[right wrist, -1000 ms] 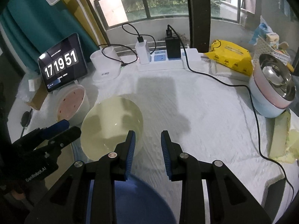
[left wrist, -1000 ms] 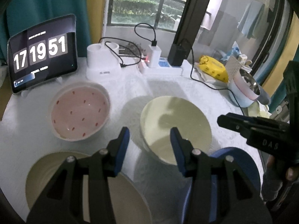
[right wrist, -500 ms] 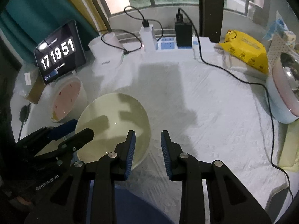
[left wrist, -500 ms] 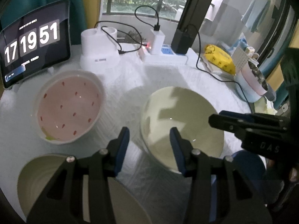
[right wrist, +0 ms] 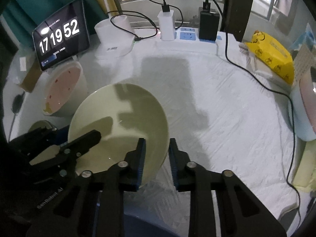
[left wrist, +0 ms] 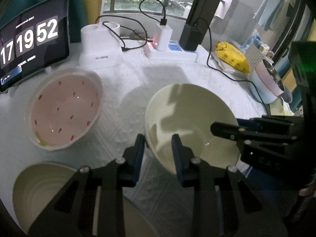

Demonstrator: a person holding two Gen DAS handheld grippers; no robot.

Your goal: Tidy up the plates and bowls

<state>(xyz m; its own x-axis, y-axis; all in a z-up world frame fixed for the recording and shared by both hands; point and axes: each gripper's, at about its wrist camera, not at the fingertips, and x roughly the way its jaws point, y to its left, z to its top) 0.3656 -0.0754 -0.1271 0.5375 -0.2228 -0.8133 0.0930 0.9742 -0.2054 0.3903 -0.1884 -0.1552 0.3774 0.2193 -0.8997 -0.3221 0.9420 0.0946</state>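
A cream bowl (left wrist: 187, 118) stands mid-table on the white cloth. My left gripper (left wrist: 158, 148) straddles its near-left rim, one finger outside the wall and one inside. Its jaws are closing, and a gap still shows beside the wall. My right gripper (right wrist: 157, 150) straddles the opposite rim of the same bowl (right wrist: 122, 118). Its jaws are closing too, with the rim between them and the pads not pressing. Each gripper shows in the other's view: right gripper (left wrist: 217, 127), left gripper (right wrist: 94, 136). A pink bowl with red spots (left wrist: 65, 110) sits to the left.
A cream ribbed dish (left wrist: 39, 187) lies at the near left and a blue plate (right wrist: 138, 227) under my grippers. Behind are a tablet clock (left wrist: 29, 39), a white device (left wrist: 100, 45), a power strip with cables (left wrist: 173, 49) and a yellow pack (left wrist: 231, 57). Stacked bowls (left wrist: 270, 85) stand far right.
Both grippers have sunk toward the cream bowl and now straddle its rim on opposite sides. Both pairs of jaws have narrowed. The clock has ticked from 51 to 52.
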